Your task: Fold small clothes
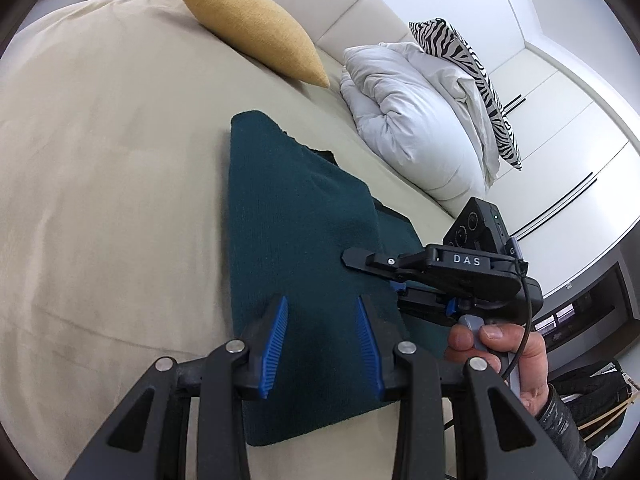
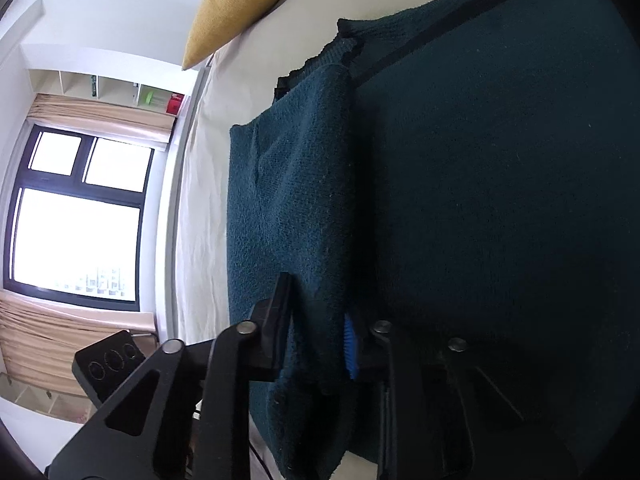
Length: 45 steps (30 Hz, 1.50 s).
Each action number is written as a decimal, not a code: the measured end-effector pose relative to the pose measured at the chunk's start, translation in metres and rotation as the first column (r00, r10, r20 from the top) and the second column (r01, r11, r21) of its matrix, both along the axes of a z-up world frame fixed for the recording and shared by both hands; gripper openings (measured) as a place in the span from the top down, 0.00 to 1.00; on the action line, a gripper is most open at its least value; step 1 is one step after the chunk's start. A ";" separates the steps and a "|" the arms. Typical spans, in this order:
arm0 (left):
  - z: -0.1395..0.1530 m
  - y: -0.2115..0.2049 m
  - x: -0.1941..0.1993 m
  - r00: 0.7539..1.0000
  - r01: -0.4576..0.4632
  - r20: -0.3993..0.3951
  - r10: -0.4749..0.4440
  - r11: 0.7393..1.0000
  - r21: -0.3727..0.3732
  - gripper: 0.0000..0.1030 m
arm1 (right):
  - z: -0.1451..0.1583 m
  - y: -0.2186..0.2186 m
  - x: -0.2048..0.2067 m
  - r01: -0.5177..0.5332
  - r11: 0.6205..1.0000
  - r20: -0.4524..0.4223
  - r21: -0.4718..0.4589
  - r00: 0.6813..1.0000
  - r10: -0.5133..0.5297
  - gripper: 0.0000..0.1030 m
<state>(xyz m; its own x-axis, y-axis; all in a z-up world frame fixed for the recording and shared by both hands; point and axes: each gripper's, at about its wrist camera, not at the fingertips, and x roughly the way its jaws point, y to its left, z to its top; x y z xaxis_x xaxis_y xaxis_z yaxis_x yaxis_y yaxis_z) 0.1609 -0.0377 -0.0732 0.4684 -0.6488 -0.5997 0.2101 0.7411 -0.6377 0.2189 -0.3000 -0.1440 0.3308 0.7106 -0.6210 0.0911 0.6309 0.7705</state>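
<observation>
Left tongs (image 1: 322,326): released, the blue-ribbed pads spread wide over the near end of the sweater, nothing between them.
Right tongs (image 2: 318,330): clenched on a folded layer of the sweater, the knit bunched between the two fingers (seen in the left wrist view (image 1: 400,276) at the sweater's right edge, lying flat and low).
Right hand (image 1: 504,356): wrapped round the grey handle of the right tongs, just right of the sweater.
Sweater (image 1: 296,264): dark teal knit, lying on the bed in a long folded strip running away from the left tongs; its right side carries a second layer doubled over the first (the seam between layers shows as a dark line in the right wrist view (image 2: 460,200)).
Bed (image 1: 112,208): beige sheet, lightly creased, under and left of the sweater.
Yellow cushion (image 1: 252,28): beyond the sweater's far end, against the headboard.
White duvet (image 1: 412,120): bundled beyond and right of the sweater, apart from it.
Zebra-print cushion (image 1: 468,76): propped behind the duvet.
Window (image 2: 76,216): far left of the sweater in the right wrist view, bright, with beige curtains.
</observation>
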 end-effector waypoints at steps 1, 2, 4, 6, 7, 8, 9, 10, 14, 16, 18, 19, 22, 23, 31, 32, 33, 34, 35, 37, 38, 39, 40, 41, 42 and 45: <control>0.001 0.000 -0.001 1.000 -0.001 0.001 0.001 1.000 0.002 0.64 | 0.002 0.001 0.000 -0.003 1.000 0.011 -0.013 1.000 0.003 0.85; 0.000 0.000 -0.001 1.000 0.000 0.001 0.000 1.000 0.001 0.64 | 0.005 0.002 -0.001 -0.008 1.000 0.021 -0.029 1.000 0.008 0.86; 0.002 -0.002 0.000 1.000 0.004 0.000 -0.004 1.000 0.002 0.64 | 0.011 0.001 -0.002 -0.018 0.999 0.040 -0.050 0.999 0.020 0.87; 0.005 -0.004 0.000 1.000 0.008 0.001 -0.008 1.000 -0.001 0.61 | 0.018 -0.003 -0.005 -0.025 0.998 0.058 -0.056 0.998 0.028 0.87; 0.006 -0.005 -0.002 1.000 0.012 0.000 -0.012 1.000 -0.004 0.60 | 0.021 -0.008 -0.006 -0.025 0.998 0.065 -0.059 0.997 0.029 0.87; 0.007 -0.006 -0.002 1.000 0.017 -0.001 -0.017 1.000 -0.004 0.60 | 0.024 -0.012 -0.007 -0.023 0.998 0.071 -0.064 0.997 0.027 0.87; 0.008 -0.009 -0.002 1.000 0.022 0.000 -0.022 1.000 -0.003 0.60 | 0.029 -0.019 -0.009 -0.019 0.997 0.078 -0.075 0.997 0.025 0.87; 0.009 -0.011 -0.003 1.000 0.029 -0.001 -0.029 1.000 -0.002 0.60 | 0.033 -0.026 -0.010 -0.012 0.996 0.084 -0.086 0.996 0.019 0.87; 0.012 -0.021 -0.005 0.999 0.052 -0.001 -0.052 0.999 -0.003 0.58 | 0.046 -0.064 -0.017 0.022 0.992 0.096 -0.126 0.995 -0.010 0.87; 0.014 -0.028 -0.006 0.998 0.067 0.000 -0.067 0.998 0.000 0.58 | 0.049 -0.083 -0.020 0.038 0.988 0.095 -0.146 0.995 -0.024 0.87; 0.014 -0.034 -0.007 0.997 0.079 -0.002 -0.079 0.997 0.002 0.57 | 0.050 -0.105 -0.022 0.056 0.985 0.092 -0.160 0.995 -0.042 0.87; 0.015 -0.037 -0.007 0.996 0.087 -0.002 -0.087 0.996 0.004 0.57 | 0.051 -0.113 -0.024 0.065 0.984 0.091 -0.168 0.995 -0.050 0.87; 0.015 -0.047 -0.008 0.994 0.108 -0.001 -0.108 0.994 0.016 0.56 | 0.051 -0.133 -0.031 0.086 0.978 0.086 -0.188 0.994 -0.071 0.87; 0.014 -0.049 -0.009 0.993 0.114 -0.001 -0.114 0.993 0.018 0.56 | 0.051 -0.138 -0.033 0.092 0.977 0.087 -0.194 0.993 -0.076 0.87; 0.017 -0.066 -0.006 0.988 0.153 -0.001 -0.153 0.988 0.033 0.56 | 0.068 -0.154 -0.042 0.109 0.964 0.088 -0.243 0.992 -0.090 0.88; 0.018 -0.067 -0.006 0.988 0.156 0.000 -0.156 0.987 0.032 0.56 | 0.070 -0.157 -0.043 0.114 0.962 0.087 -0.249 0.992 -0.095 0.88; 0.018 -0.069 -0.006 0.987 0.161 0.000 -0.161 0.986 0.032 0.56 | 0.071 -0.160 -0.043 0.120 0.959 0.088 -0.255 0.991 -0.100 0.88; 0.018 -0.071 -0.005 0.986 0.166 0.001 -0.167 0.986 0.032 0.56 | 0.072 -0.163 -0.043 0.124 0.957 0.087 -0.261 0.991 -0.105 0.88; 0.018 -0.073 -0.005 0.985 0.173 0.003 -0.173 0.984 0.034 0.55 | 0.074 -0.163 -0.042 0.130 0.955 0.084 -0.268 0.990 -0.111 0.88; 0.019 -0.078 -0.005 0.983 0.185 0.007 -0.186 0.982 0.041 0.53 | 0.075 -0.177 -0.046 0.138 0.950 0.076 -0.281 0.990 -0.122 0.88; 0.018 -0.081 -0.005 0.981 0.191 0.007 -0.192 0.980 0.047 0.53 | 0.072 -0.179 -0.043 0.141 0.947 0.071 -0.287 0.989 -0.126 0.88; 0.018 -0.084 -0.005 0.980 0.199 0.007 -0.199 0.979 0.050 0.53 | 0.070 -0.181 -0.045 0.146 0.946 0.066 -0.290 0.989 -0.133 0.88; 0.019 -0.087 -0.004 0.979 0.205 0.007 -0.206 0.977 0.054 0.53 | 0.069 -0.182 -0.045 0.151 0.946 0.061 -0.288 0.988 -0.140 0.88; 0.021 -0.090 -0.004 0.977 0.210 0.008 -0.211 0.976 0.060 0.53 | 0.066 -0.185 -0.046 0.157 0.946 0.054 -0.285 0.988 -0.147 0.88; 0.022 -0.093 -0.003 0.976 0.216 0.009 -0.217 0.974 0.066 0.53 | 0.061 -0.189 -0.047 0.161 0.946 0.047 -0.282 0.987 -0.154 0.88; 0.028 -0.105 -0.001 0.972 0.234 0.014 -0.236 0.968 0.087 0.53 | 0.041 -0.185 -0.039 0.149 0.954 0.026 -0.261 0.989 -0.148 0.87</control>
